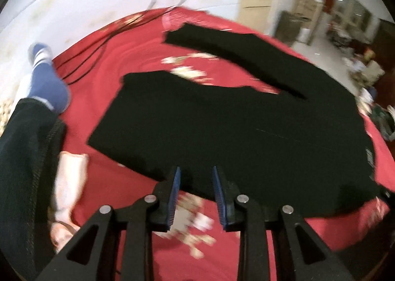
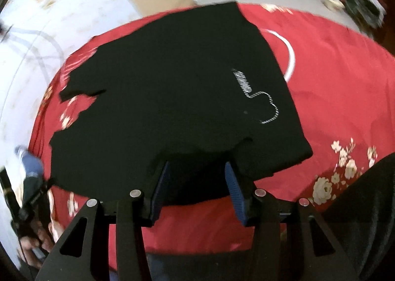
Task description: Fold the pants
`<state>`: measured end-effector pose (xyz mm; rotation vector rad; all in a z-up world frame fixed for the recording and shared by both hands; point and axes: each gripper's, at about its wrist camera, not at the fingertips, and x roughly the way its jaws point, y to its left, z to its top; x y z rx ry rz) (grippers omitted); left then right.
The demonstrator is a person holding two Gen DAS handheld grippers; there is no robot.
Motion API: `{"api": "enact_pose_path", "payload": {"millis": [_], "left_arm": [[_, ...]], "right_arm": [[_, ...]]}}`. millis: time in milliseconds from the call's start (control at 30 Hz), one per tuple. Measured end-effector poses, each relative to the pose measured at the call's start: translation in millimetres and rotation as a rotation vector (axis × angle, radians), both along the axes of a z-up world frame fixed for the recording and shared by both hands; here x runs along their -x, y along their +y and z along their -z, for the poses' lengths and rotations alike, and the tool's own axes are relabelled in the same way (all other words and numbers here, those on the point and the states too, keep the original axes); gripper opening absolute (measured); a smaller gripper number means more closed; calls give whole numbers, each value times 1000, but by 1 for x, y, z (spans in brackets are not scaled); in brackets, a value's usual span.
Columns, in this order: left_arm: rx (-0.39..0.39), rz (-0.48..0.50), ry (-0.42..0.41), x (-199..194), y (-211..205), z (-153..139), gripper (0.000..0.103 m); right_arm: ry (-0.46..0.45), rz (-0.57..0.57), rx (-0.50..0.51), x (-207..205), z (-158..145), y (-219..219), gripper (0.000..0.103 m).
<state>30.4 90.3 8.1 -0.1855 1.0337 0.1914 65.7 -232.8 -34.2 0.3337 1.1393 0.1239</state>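
Black pants (image 1: 222,123) lie spread on a red floral cloth (image 1: 103,63), one leg (image 1: 232,51) angled away toward the far side. My left gripper (image 1: 196,172) is open, its blue pads above the pants' near edge, holding nothing. In the right wrist view the pants (image 2: 172,88) show a white drawstring (image 2: 267,105) and printed logo near the waist. My right gripper (image 2: 197,165) is open over the near edge of the pants, where the fabric is slightly rumpled, and holds nothing.
A person's leg with a blue sock (image 1: 47,76) and a bare arm (image 1: 69,182) are at the left. Black cables (image 1: 98,46) cross the cloth's far left. A white ring (image 2: 291,53) lies on the cloth beside the pants. Cluttered floor lies beyond.
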Motion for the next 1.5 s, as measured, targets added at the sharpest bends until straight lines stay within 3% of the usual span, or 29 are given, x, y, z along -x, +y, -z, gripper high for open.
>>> {"api": "enact_pose_path", "payload": {"millis": [200,533,767,933,1233,1367,1500], "left_arm": [[25,108,-30,16,-33,-7,37],[36,156,-37,18,-43,-5,42],[15,185,-46,-8,-46,-11,42],[-17,209,-66,-51,-41,-17,44],[-44,244,-89,-173,-17,-21,49],[-72,235,-87,-232,-9,-11,51],[-91,232,-73,-280,-7,7,51]], "right_arm": [[-105,-134,55,22,-12,19,47],[-116,-189,19,27,-18,25,54],[-111,-207,-16,6,-18,20,54],[-117,-236,-20,-30,-17,17,54],[-178,-349,9,-135,-12,15,54],[-207,-398,27,-189,-4,18,63],[-234,-467,58,-249,9,25,63]]}}
